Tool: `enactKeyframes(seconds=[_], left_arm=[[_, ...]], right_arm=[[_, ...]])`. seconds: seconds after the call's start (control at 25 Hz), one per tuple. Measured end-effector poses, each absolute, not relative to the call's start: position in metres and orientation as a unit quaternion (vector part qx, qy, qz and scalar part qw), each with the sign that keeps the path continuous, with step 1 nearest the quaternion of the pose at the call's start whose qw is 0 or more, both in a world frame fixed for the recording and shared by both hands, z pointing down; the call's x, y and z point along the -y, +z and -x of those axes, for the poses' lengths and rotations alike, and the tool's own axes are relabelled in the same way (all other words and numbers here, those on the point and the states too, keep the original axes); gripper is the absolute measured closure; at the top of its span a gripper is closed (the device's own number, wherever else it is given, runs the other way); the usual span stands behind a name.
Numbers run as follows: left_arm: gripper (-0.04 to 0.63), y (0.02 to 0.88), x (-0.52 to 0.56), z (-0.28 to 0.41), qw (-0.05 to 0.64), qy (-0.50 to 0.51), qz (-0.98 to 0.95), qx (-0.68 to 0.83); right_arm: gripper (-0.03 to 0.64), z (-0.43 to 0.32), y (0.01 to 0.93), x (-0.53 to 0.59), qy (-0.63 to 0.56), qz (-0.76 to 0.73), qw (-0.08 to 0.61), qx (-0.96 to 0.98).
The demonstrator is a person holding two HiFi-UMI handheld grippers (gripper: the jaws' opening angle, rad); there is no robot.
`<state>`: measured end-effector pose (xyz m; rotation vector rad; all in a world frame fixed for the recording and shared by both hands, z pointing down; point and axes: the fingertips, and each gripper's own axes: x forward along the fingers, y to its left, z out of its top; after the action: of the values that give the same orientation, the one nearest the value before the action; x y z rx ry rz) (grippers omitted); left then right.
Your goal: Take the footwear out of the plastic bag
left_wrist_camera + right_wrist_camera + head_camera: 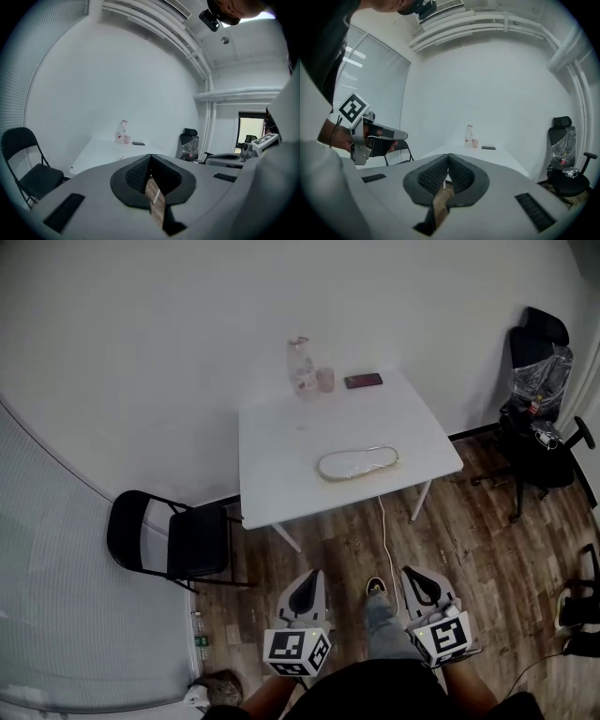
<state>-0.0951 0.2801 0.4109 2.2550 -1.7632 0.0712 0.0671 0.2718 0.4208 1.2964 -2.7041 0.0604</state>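
Note:
A pale shoe inside a clear plastic bag [357, 464] lies flat on the white table [281, 474], near its front edge. Both grippers hang low over the wooden floor, well short of the table and touching nothing. My left gripper [306, 578] is shut and empty; in the left gripper view its jaws [150, 157] meet, pointing toward the distant table [101, 149]. My right gripper [415, 575] is also shut and empty, its dark pads [461, 174] pressed together. The bag is hidden behind the jaws in both gripper views.
A spray bottle [300, 367], a pink cup [325, 380] and a dark phone [363, 381] stand at the table's far edge. A black folding chair [173, 540] is left of the table, an office chair [539, 427] at right. A white cable [385, 540] hangs to the floor.

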Motion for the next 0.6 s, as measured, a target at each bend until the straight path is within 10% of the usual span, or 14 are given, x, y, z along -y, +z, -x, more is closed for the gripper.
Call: enactKeyframes(seconds=[0.6], left_arm=[[0.575,0.437,-0.170,0.103,0.164,0.052,-0.785,0.595]], right_arm=[[0.600,-0.058,0.442,-0.161,0.052,-0.426,0.082,0.900]])
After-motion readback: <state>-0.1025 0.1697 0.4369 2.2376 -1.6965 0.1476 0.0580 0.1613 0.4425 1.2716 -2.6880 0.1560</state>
